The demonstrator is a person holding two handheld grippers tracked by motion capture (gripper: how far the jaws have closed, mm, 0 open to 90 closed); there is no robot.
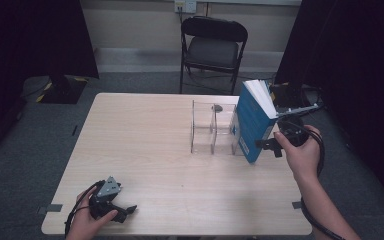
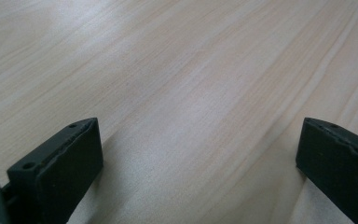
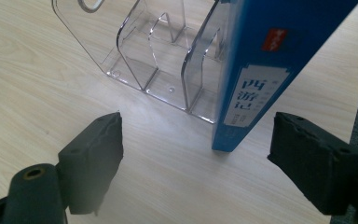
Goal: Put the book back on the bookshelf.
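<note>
A thick blue book [image 1: 252, 122] stands tilted at the right end of a clear acrylic file holder [image 1: 212, 127], with its white page edges facing up. In the right gripper view the book's spine [image 3: 261, 70] with its white label leans against the file holder's end wall [image 3: 200, 70], and its lower corner rests on the table. My right gripper [image 1: 269, 145] [image 3: 198, 123] is open just in front of the spine, jaws wide and touching nothing. At the table's near left corner my left gripper [image 1: 126, 210] [image 2: 200, 126] lies low over bare wood, open and empty.
The light wooden table [image 1: 145, 145] has bare room left of the holder. A black folding chair [image 1: 214, 47] stands behind the far edge. Dark curtains hang at both sides. The holder's compartments [image 3: 158, 60] are empty.
</note>
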